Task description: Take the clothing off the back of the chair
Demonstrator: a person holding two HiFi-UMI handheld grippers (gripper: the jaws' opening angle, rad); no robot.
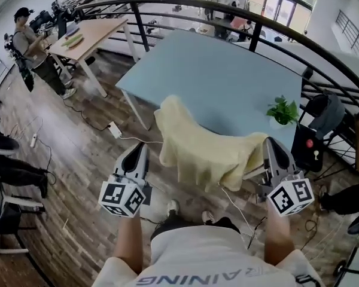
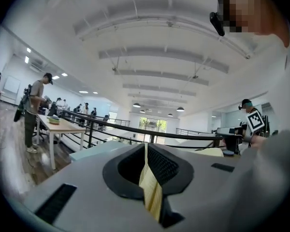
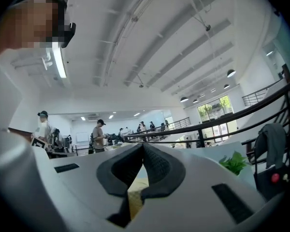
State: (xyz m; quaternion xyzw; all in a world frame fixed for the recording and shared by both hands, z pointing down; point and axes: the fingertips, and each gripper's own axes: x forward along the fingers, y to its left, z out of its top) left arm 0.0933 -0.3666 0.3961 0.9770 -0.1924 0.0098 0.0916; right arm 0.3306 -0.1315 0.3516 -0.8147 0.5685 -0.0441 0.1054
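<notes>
Both arms reach out in front of the person, side by side, and both grippers point level. The left gripper [image 1: 140, 147] has its jaws shut tight on a thin fold of the yellow cloth [image 1: 197, 151]. The right gripper [image 1: 269, 143] has its jaws pinched on the other end of the cloth. The cloth hangs between the two grippers and droops in the middle, just in front of the blue surface [image 1: 227, 76]. A small green plant [image 1: 282, 111] stands on that surface near the right gripper.
</notes>
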